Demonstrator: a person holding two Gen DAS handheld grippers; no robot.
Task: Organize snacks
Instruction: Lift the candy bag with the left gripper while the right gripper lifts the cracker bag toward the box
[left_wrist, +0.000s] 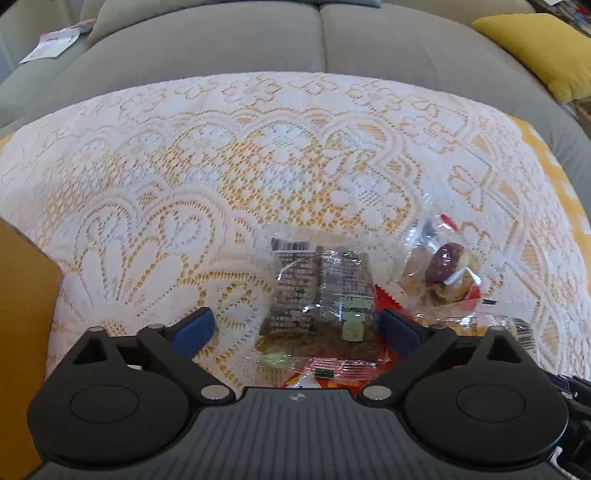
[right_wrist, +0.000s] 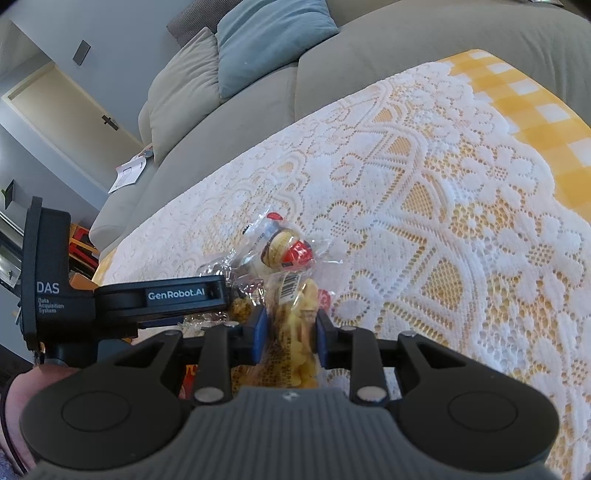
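Jaws spread wide: the left gripper (left_wrist: 297, 328) hangs low over a clear packet of dark snacks (left_wrist: 321, 291), its blue fingertips (left_wrist: 194, 330) standing either side of the packet without touching it. That packet lies on a white lace cloth (left_wrist: 221, 166), near the cloth's near edge in this view. Just beside it to the right sits a second clear bag of round pastries (left_wrist: 441, 271), and a red wrapper (left_wrist: 386, 299) shows between the two. A brown box (left_wrist: 22, 332) stands at the left edge, and past the far edge of the cloth runs a grey sofa (left_wrist: 321, 40) with a yellow cushion (left_wrist: 539, 51) at its right end. In the right wrist view, the right gripper (right_wrist: 290, 332) has its jaws pinching a clear bag of yellow snacks (right_wrist: 295, 325), the blue pads (right_wrist: 260, 332) pressed against both sides of the bag. The bag of pastries (right_wrist: 284, 251) lies just beyond it on the lace cloth (right_wrist: 443, 221). The left gripper's (right_wrist: 236, 293) black body reaches in from the left, over the packets. A yellow checked cloth (right_wrist: 535, 110) shows under the lace at the far right corner, and the sofa (right_wrist: 369, 55) carries a blue pillow (right_wrist: 266, 40).
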